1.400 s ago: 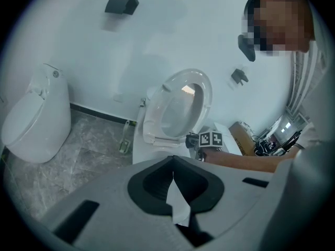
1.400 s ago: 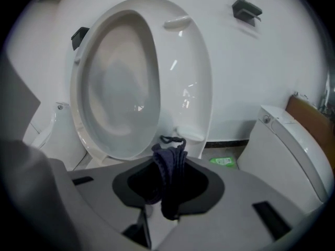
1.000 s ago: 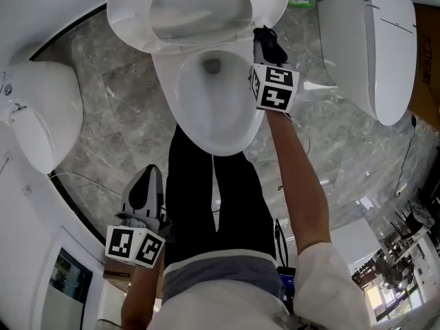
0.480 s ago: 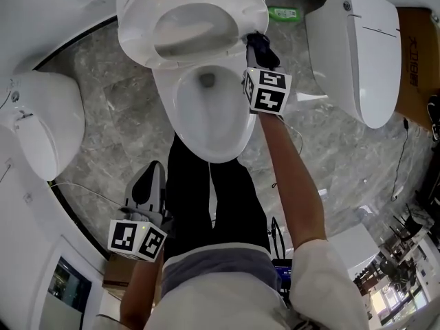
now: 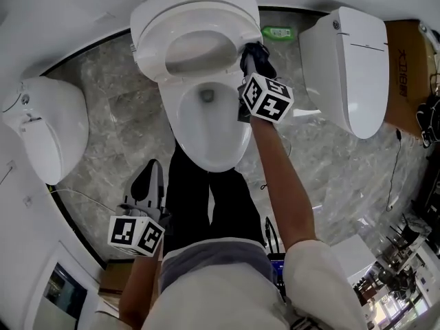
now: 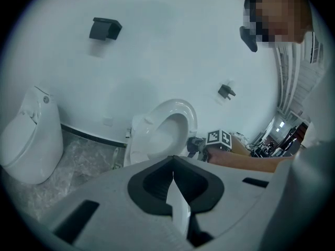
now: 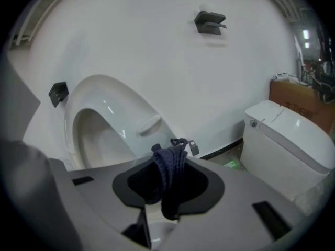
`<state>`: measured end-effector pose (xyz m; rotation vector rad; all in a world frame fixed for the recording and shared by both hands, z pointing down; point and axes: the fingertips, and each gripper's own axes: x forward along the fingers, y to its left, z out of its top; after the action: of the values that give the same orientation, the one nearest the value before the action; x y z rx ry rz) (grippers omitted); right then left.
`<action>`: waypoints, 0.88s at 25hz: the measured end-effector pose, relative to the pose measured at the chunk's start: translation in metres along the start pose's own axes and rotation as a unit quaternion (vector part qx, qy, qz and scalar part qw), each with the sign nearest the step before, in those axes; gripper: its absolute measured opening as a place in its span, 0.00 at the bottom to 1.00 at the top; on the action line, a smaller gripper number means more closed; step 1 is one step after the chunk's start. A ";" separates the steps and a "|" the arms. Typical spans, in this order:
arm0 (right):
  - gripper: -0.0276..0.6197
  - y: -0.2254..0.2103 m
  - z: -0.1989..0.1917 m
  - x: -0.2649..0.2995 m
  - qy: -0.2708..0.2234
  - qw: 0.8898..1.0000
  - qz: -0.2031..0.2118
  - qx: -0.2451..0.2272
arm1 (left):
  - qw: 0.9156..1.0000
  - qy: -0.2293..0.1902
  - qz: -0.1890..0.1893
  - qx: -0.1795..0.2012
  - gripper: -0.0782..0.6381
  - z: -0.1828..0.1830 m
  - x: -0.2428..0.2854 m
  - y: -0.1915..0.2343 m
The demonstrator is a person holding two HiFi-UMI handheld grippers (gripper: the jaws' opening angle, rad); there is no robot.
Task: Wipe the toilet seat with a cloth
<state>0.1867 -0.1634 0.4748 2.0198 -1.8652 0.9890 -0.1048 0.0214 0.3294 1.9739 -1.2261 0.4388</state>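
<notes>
**Cloth at the raised seat's right edge**

Low at the left, over the marble floor [image 5: 124,108] beside a dark trouser leg [image 5: 192,198]: left gripper [image 5: 152,174], fingers together on nothing. In the middle: toilet seat [image 5: 148,36], tipped up behind the open bowl [image 5: 177,108]. At the seat's right edge: right gripper [image 5: 253,52], fingers clamped on a dark blue cloth [image 7: 170,174], bunched and hanging between them. Contact with the seat unclear.
</notes>
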 end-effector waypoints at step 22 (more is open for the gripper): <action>0.20 0.034 0.048 -0.035 -0.071 0.939 -0.006 0.336 | 0.997 -0.033 -0.001 0.076 0.12 0.065 -0.009 0.001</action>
<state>0.1711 -0.1696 0.4083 2.5113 -1.7192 1.6981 -0.1164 -0.0218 0.2817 2.1326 -1.2646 0.4811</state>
